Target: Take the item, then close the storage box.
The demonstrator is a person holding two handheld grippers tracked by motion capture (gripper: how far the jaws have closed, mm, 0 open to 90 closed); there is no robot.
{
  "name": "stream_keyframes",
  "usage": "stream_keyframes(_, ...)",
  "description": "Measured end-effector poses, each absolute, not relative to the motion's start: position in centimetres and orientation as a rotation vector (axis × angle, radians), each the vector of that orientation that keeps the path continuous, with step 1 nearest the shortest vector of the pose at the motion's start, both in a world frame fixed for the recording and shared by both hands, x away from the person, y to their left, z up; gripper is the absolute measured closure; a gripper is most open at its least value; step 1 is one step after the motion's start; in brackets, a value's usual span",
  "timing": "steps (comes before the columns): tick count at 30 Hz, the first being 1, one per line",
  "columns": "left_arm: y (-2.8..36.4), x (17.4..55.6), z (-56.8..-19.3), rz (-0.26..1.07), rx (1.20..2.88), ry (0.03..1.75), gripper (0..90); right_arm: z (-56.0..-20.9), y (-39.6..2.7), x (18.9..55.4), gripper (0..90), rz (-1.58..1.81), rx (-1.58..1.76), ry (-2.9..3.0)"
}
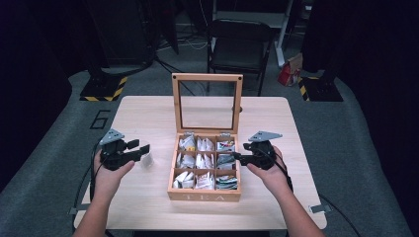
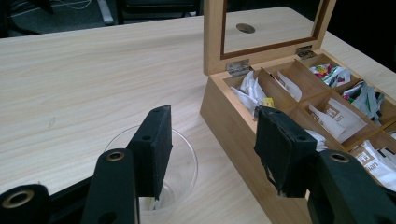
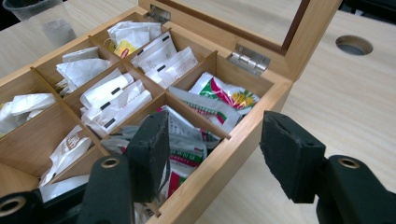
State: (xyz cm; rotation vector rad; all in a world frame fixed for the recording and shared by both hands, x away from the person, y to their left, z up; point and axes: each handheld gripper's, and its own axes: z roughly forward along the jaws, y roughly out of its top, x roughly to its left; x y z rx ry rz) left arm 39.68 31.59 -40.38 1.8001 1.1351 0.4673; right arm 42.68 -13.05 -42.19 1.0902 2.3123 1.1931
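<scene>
The clear plastic cup (image 2: 156, 175) stands on the table (image 1: 148, 113) just left of the open wooden tea box (image 1: 204, 196), something pale at its bottom. The left gripper (image 1: 140, 149) hangs over it, jaws parted and empty; the right gripper (image 3: 212, 154) straddles the box's right wall, equally empty — best to pick one sachet (image 3: 187, 151) cleanly, by its edge.

Clear cup (image 2: 154, 179) upright beside open wooden tea box (image 2: 233, 121), w/ sachets.
</scene>
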Motion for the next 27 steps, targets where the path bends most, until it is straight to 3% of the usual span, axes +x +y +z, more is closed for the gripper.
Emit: stream_keyframes(27,29.7,39.3,-40.4,0.438,1.860,1.072,46.2,-39.7,-13.3,48.4,40.9,1.188,1.130,2.294)
